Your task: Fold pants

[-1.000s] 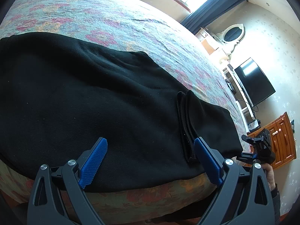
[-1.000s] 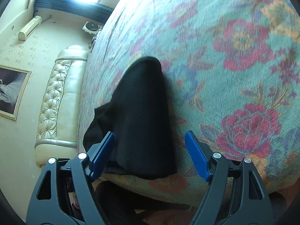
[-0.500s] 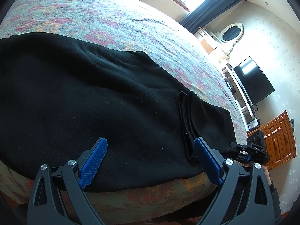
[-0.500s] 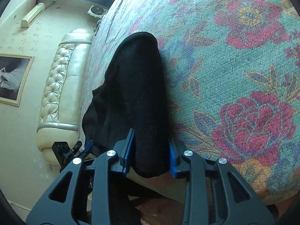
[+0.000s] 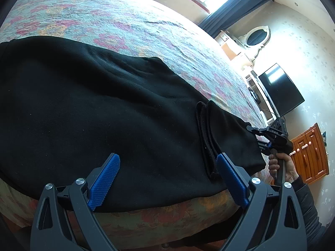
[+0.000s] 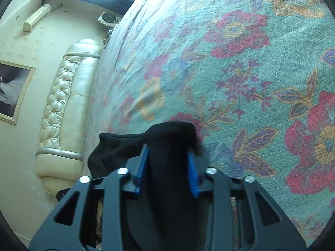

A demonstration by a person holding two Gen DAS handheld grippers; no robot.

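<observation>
Black pants (image 5: 100,108) lie spread along the near edge of the floral bed (image 5: 129,25). My left gripper (image 5: 167,179) is open, its blue pads either side of the cloth near the bed edge, holding nothing. My right gripper (image 6: 167,161) is shut on the leg end of the pants (image 6: 169,138), which bunches up between the pads just over the bedspread (image 6: 251,73). In the left wrist view the right gripper (image 5: 259,140) clamps the pants' right end.
A padded cream headboard (image 6: 60,108) runs along the bed's far side. A TV (image 5: 280,92), an oval mirror (image 5: 256,36) and a wooden cabinet (image 5: 309,152) stand beyond the bed's right end.
My right gripper has closed on the leg end of the pants and lifted it, drawing it over the bedspread. The left gripper has stayed open in place.
</observation>
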